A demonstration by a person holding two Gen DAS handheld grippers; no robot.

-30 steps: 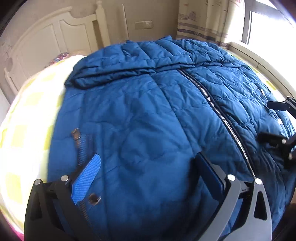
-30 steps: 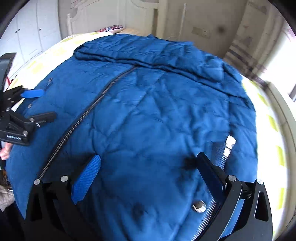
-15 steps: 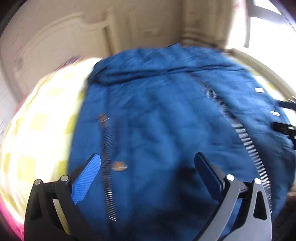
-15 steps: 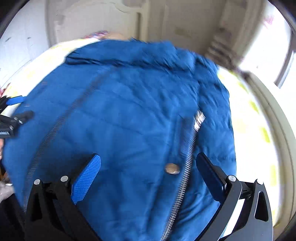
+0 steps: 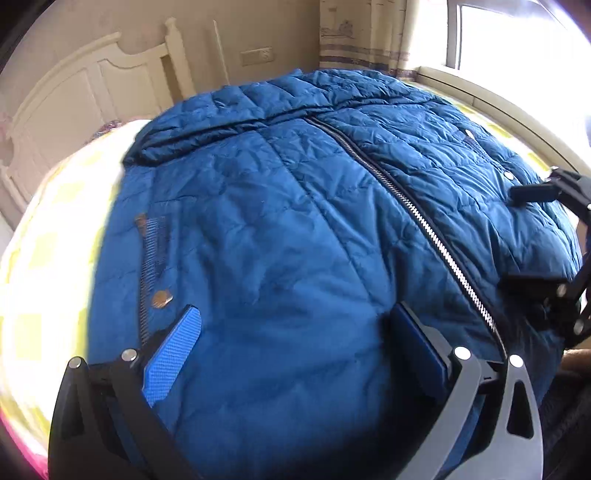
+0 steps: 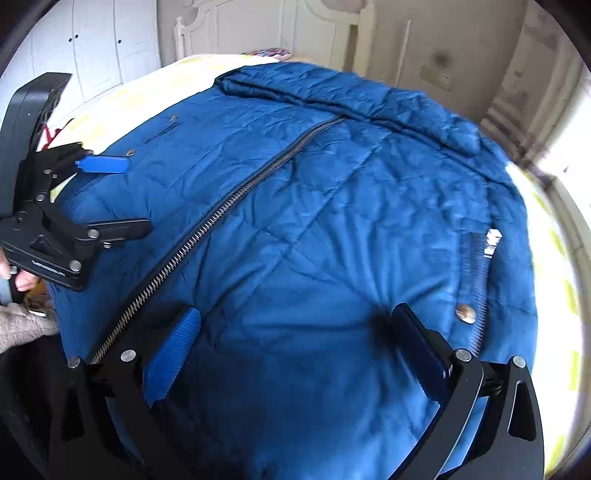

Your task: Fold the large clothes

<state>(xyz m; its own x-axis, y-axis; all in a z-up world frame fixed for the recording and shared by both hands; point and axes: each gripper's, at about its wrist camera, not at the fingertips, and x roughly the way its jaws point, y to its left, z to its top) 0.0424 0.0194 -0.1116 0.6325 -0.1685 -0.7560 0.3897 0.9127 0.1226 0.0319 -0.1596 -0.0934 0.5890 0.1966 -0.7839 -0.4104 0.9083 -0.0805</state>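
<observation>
A large blue quilted jacket point(image 5: 295, 229) lies spread front-up on the bed, its centre zipper point(image 5: 424, 221) closed and its collar toward the headboard. My left gripper point(image 5: 299, 339) hovers open over the jacket's lower left panel, beside a pocket zipper and brass snap point(image 5: 161, 298). Over the lower right panel of the jacket point(image 6: 314, 229) my right gripper point(image 6: 299, 339) also stands open, close to the other pocket snap point(image 6: 466, 314). Each gripper appears in the other's view: the right gripper point(image 5: 535, 240) and the left gripper point(image 6: 118, 199), both open. Nothing sits between any fingers.
The bed has a yellow-and-white checked sheet point(image 5: 48, 229) and a white headboard point(image 5: 110, 85). A window with a sill point(image 5: 498, 99) runs along the right side, a curtain point(image 5: 362, 33) beside it. White wardrobe doors point(image 6: 92, 44) stand at the far left. A person's hand point(image 6: 18, 280) holds the left gripper.
Both grippers swung outward toward the jacket's sides half a second ago, then came back inward to near where they were a second ago. They stayed open. The jacket has not moved.
</observation>
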